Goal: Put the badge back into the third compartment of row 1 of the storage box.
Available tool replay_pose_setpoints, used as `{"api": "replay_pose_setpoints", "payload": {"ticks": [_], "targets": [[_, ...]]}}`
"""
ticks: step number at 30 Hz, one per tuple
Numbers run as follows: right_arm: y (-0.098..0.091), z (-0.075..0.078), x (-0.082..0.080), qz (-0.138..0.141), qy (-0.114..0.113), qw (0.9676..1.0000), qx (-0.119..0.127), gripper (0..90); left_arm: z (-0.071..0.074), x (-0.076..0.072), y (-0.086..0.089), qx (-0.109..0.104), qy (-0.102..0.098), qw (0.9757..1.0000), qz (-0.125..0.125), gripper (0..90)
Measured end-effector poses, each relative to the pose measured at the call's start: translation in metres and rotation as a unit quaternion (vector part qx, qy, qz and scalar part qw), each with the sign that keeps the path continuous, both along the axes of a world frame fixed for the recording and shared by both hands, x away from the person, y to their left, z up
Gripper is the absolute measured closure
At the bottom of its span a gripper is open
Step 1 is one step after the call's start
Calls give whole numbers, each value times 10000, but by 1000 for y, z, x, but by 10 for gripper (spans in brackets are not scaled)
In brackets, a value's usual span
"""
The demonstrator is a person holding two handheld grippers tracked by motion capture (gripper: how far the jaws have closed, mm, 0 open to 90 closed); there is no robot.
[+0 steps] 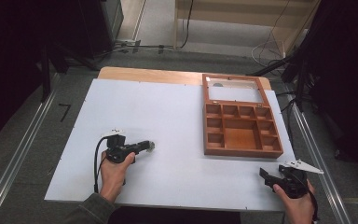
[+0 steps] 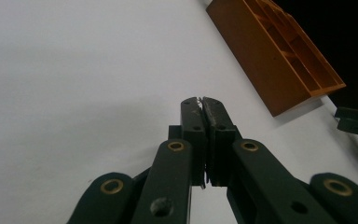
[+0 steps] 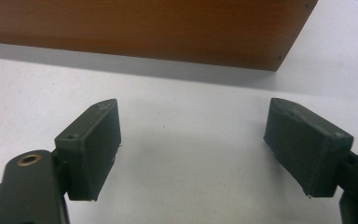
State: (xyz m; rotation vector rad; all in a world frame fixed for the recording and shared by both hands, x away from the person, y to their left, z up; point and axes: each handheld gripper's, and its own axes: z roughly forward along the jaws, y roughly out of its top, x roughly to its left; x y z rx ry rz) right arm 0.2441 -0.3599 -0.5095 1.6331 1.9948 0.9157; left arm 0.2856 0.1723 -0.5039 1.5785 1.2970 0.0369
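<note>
A wooden box point(image 1: 242, 135) with several empty compartments lies open at the right of the white board point(image 1: 168, 116), its glass lid point(image 1: 235, 91) folded back. My left gripper point(image 1: 150, 145) rests low over the board's left half, pointing right toward the box point(image 2: 279, 60). Its jaws point(image 2: 200, 101) are pressed together, with a tiny pale speck at the tips that I cannot identify. My right gripper point(image 1: 265, 175) sits at the front right corner, just before the box's near wall point(image 3: 168, 32). It point(image 3: 191, 149) is open, with bare board between its pads.
The board lies on a wooden table point(image 1: 149, 74) whose far edge shows behind it. Metal rails point(image 1: 23, 149) run along both sides on the floor. Cables and stands point(image 1: 279, 60) crowd the back right. My right gripper point(image 2: 356, 122) shows at the edge of the left gripper view.
</note>
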Motion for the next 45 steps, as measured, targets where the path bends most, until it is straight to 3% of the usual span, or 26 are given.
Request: {"api": "replay_pose_setpoints", "payload": {"ticks": [17,45], "targets": [[1,0,1,54,-13,10000,3,169,2,17,-29,-196,48,9996,-205,894],[3,0,1,122,8,9999,13,169,20,41,-78,-158,-59,9983,-563,894]]}}
